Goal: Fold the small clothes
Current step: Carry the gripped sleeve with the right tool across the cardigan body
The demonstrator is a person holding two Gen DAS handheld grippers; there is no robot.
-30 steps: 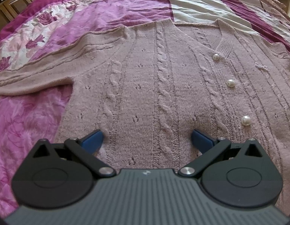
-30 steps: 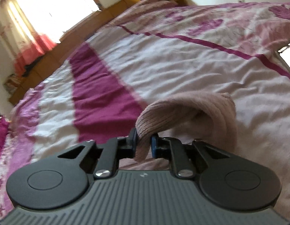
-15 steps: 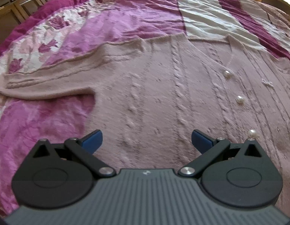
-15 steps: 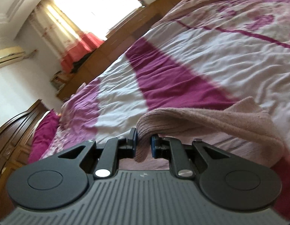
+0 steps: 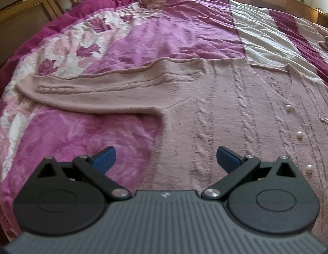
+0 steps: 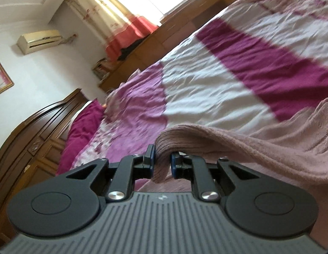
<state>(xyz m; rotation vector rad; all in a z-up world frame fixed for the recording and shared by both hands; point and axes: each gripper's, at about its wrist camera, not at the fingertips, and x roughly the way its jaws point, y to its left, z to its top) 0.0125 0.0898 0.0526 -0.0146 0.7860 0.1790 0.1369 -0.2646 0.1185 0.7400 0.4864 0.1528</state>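
- Left wrist view: a bedspread (image 5: 142, 48) in magenta, pink rose print and white stripes covers the bed, with dark wooden cabinets (image 5: 22, 14) along its far edge.
- Nothing lies between the left gripper (image 5: 166, 158) and the cloth below it.
- A dusty-pink knitted cardigan (image 5: 227, 116) lies flat and face up on the bedspread, filling the right half of this view.
- Its sleeve (image 5: 96, 93) stretches out flat to the left, well beyond the blue fingertips (image 5: 104, 158).
- Three pearl buttons (image 5: 299, 135) run down the cardigan front, right of the gripper.
- The left gripper's jaws stand wide apart and hold nothing; the cardigan's side edge runs down between them, the left tip over bare bedspread, the right tip over the knit.
- Whether the tips touch the fabric cannot be told.
- Right wrist view: the picture is tilted, showing a curtained window (image 6: 130, 6), an air conditioner (image 6: 39, 40) on the wall, a dark wooden headboard (image 6: 36, 131) and the same bedspread (image 6: 206, 89).
- The right gripper (image 6: 162, 160) is pinched onto a ribbed edge of the cardigan (image 6: 269, 148), its jaws close together with the knit between them.
- From the pinch the fabric arches up and drapes away to the right, raised off the bed and hiding the bedspread behind it.
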